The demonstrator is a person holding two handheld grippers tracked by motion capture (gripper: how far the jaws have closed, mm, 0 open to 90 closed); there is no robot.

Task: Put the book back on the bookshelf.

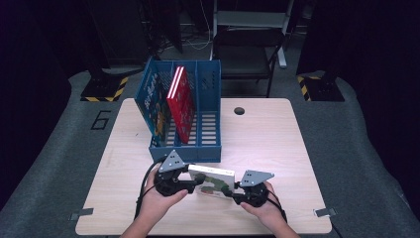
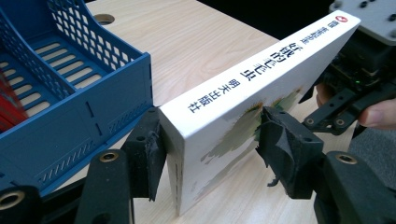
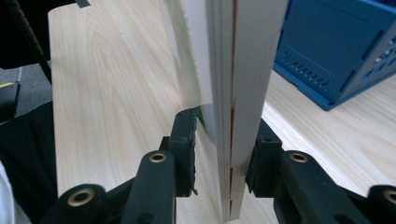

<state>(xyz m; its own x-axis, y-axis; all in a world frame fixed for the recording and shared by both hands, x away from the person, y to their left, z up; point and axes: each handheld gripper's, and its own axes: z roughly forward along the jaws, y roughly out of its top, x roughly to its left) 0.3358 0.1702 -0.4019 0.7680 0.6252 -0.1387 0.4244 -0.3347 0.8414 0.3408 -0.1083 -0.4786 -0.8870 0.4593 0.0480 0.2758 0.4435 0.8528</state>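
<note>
Blue file rack (image 1: pixel 208 134) holds red book (image 1: pixel 181 101); wooden table (image 1: pixel 267 134).

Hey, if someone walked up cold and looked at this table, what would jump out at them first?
Probably the white book held on edge at the near side of the wooden table, with the left gripper at one end and the right gripper clamped on the other. Just behind it stands a blue file rack, with a red book and a blue book upright in its left slots.
</note>
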